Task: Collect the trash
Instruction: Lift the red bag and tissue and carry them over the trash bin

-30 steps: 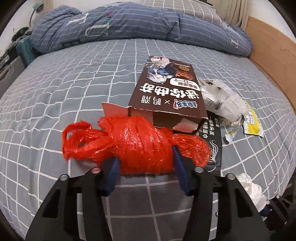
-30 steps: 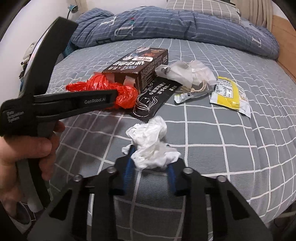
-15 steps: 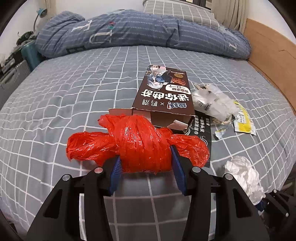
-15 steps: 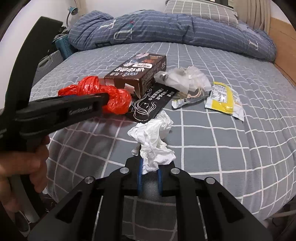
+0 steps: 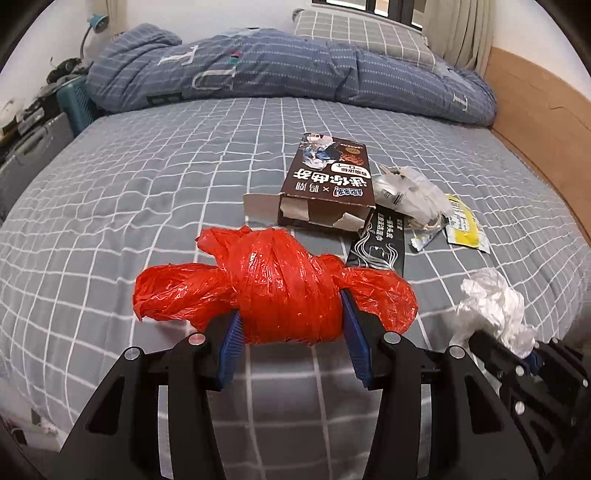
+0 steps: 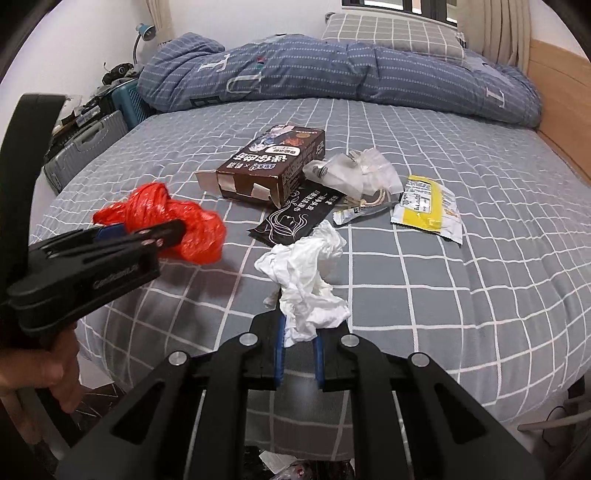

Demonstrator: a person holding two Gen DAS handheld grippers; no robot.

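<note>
My left gripper (image 5: 291, 328) is shut on a knotted red plastic bag (image 5: 280, 288), held a little above the grey checked bed (image 5: 147, 192); the same red plastic bag (image 6: 192, 225) shows at the left of the right wrist view. My right gripper (image 6: 299, 332) is shut on a crumpled white tissue (image 6: 306, 273), also lifted off the bed; that white tissue (image 5: 495, 302) appears at the right edge of the left wrist view. On the bed lie a brown snack box (image 5: 328, 181), a black wrapper (image 6: 299, 214), a clear plastic bag (image 6: 354, 173) and a yellow packet (image 6: 424, 206).
A blue quilt (image 6: 332, 70) and a checked pillow (image 6: 391, 33) lie across the head of the bed. A wooden bed frame (image 5: 539, 107) runs along the right. A grey suitcase (image 6: 85, 147) and a teal case stand left of the bed. A hand (image 6: 48, 373) holds the left gripper.
Both grippers have risen and drawn back from the trash pile. The right gripper's jaws closed on the white tissue and lifted it. The red bag stays gripped in the left.
</note>
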